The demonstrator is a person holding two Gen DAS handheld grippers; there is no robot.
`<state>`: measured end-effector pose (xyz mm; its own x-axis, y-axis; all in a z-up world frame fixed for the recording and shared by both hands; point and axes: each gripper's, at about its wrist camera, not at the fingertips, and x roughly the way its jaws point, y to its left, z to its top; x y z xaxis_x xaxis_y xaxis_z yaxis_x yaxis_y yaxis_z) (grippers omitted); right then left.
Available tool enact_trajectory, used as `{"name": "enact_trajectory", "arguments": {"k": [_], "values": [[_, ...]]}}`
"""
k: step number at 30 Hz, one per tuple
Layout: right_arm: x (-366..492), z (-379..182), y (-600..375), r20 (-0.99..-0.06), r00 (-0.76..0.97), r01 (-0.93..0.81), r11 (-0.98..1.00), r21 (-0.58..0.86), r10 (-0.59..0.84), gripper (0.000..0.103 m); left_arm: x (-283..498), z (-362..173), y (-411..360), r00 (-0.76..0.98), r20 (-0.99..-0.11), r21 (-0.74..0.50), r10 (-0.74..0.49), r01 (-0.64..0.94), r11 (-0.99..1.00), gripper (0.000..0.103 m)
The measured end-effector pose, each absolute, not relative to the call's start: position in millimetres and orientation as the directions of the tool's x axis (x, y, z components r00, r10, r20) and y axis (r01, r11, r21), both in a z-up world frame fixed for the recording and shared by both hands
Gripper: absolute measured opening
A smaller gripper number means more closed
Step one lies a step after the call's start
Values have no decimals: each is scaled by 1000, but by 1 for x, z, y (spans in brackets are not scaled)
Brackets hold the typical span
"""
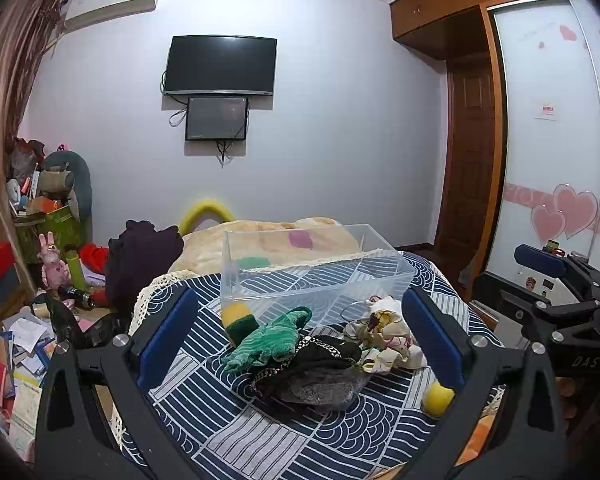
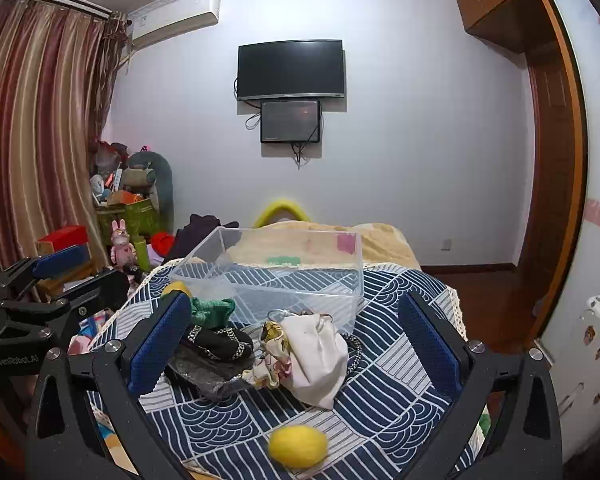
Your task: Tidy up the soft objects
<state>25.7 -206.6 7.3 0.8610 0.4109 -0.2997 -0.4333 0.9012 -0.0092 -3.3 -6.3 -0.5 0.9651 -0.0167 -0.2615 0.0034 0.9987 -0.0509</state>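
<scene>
A clear plastic bin (image 1: pixel 316 272) (image 2: pixel 276 276) stands empty on a navy patterned cloth. In front of it lies a pile: a green knitted piece (image 1: pixel 268 338) (image 2: pixel 212 310), a black item with a chain (image 1: pixel 320 364) (image 2: pixel 220 342), a grey glittery pouch (image 1: pixel 324 392) (image 2: pixel 208 372) and a cream floral cloth (image 1: pixel 388 340) (image 2: pixel 312 356). A yellow-green sponge (image 1: pixel 238 318) lies left of the pile. A yellow ball (image 1: pixel 438 398) (image 2: pixel 298 446) lies nearer. My left gripper (image 1: pixel 300 344) and right gripper (image 2: pixel 296 344) are both open and empty, above the pile.
The cloth covers a small table (image 1: pixel 228 432) in front of a bed with a beige blanket (image 1: pixel 268 232). Cluttered shelves, toys and papers fill the left side (image 1: pixel 40 280). A wardrobe (image 1: pixel 548 140) and a door stand at the right.
</scene>
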Motion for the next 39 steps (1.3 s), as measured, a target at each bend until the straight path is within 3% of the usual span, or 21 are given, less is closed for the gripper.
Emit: {"name": "enact_trajectory", "arguments": {"k": [39], "values": [[19,8,-207,-283,862,-441,897,-7,421,103,-5,2,-4,967,-254,-59,-18,3,998,103]]}}
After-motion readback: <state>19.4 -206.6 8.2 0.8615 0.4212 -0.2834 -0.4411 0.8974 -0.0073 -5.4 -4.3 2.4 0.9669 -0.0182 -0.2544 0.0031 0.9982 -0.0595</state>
